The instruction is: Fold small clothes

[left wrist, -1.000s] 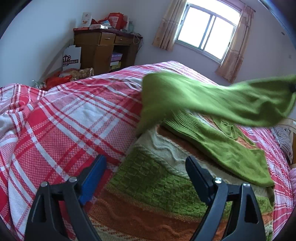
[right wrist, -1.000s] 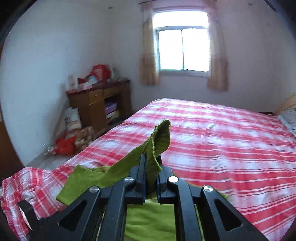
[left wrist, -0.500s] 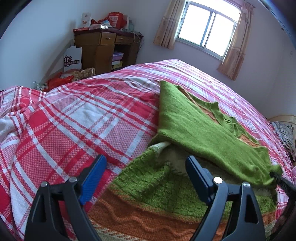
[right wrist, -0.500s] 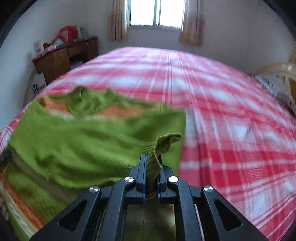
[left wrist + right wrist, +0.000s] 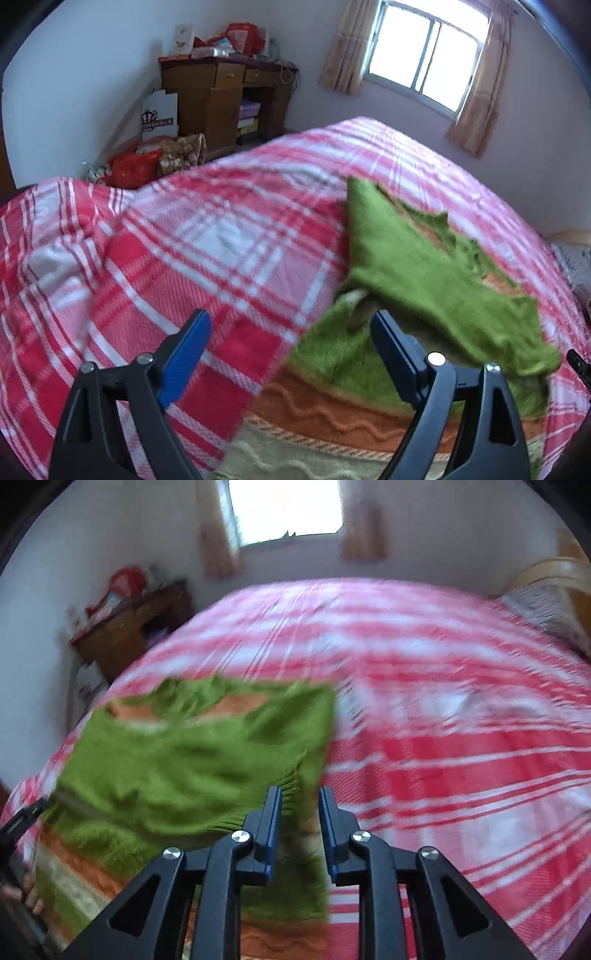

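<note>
The soft, limp knit sweater [image 5: 424, 280] lies on the bed [image 5: 229, 236], best pinched at its ribbed edge; both left gripper [image 5: 291, 343] and right gripper [image 5: 300, 805] gape empty.

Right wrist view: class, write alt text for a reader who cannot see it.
The right gripper, jaws apart, hovers over a green sleeve folded across a striped sweater on a red plaid bed. The picture is motion-blurred.
</note>
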